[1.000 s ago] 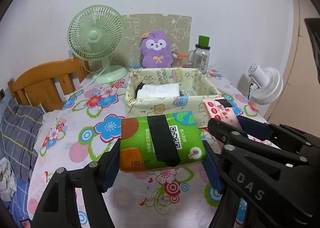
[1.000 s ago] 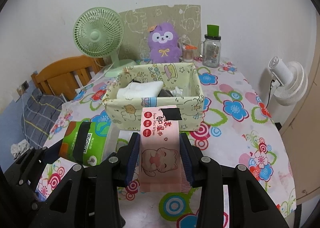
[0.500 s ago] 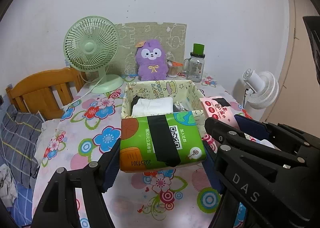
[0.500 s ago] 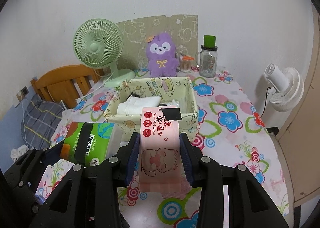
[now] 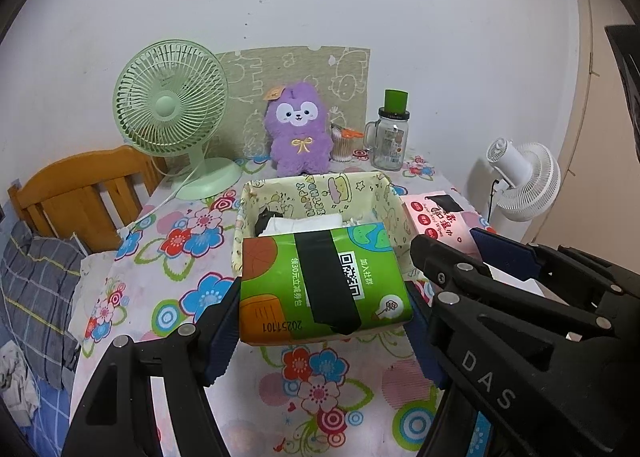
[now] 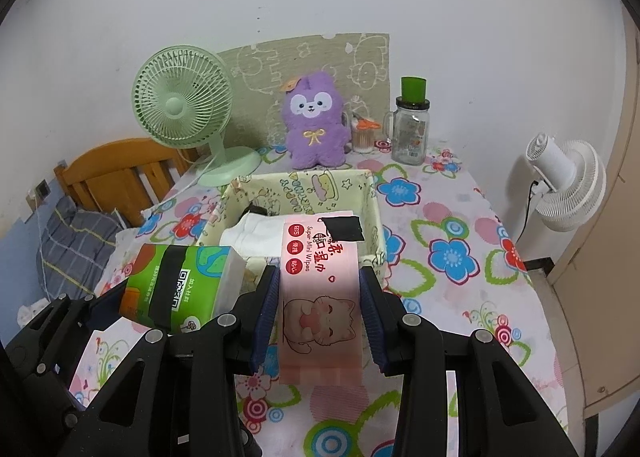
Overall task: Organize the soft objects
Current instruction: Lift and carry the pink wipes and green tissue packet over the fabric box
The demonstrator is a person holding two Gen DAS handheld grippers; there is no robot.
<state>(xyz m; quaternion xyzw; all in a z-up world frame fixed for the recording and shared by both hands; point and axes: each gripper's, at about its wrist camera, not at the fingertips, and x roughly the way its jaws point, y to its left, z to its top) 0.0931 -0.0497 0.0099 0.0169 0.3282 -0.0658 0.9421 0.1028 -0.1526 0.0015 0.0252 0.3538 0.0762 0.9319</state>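
Observation:
My left gripper (image 5: pixel 320 321) is shut on a green tissue pack (image 5: pixel 324 283) with a black tape band and holds it in the air in front of the fabric basket (image 5: pixel 316 189). My right gripper (image 6: pixel 319 309) is shut on a pink wet-wipes pack (image 6: pixel 320 277) with a cat drawing, also above the table and near the basket (image 6: pixel 304 185). The green pack also shows in the right wrist view (image 6: pixel 180 281), and the pink pack in the left wrist view (image 5: pixel 438 219). The basket holds folded white cloth (image 6: pixel 256 233) and a dark item.
At the back of the flowered table (image 6: pixel 452 257) stand a green desk fan (image 5: pixel 172 117), a purple plush toy (image 5: pixel 300 129), a small jar of cotton swabs (image 5: pixel 342 143) and a glass jar with green lid (image 5: pixel 390 137). A white fan (image 6: pixel 568 181) stands right, a wooden chair (image 5: pixel 80 193) left.
Both grippers have risen and pulled back with their packs; the basket and table now sit lower and farther in both views. Both grips are unchanged.

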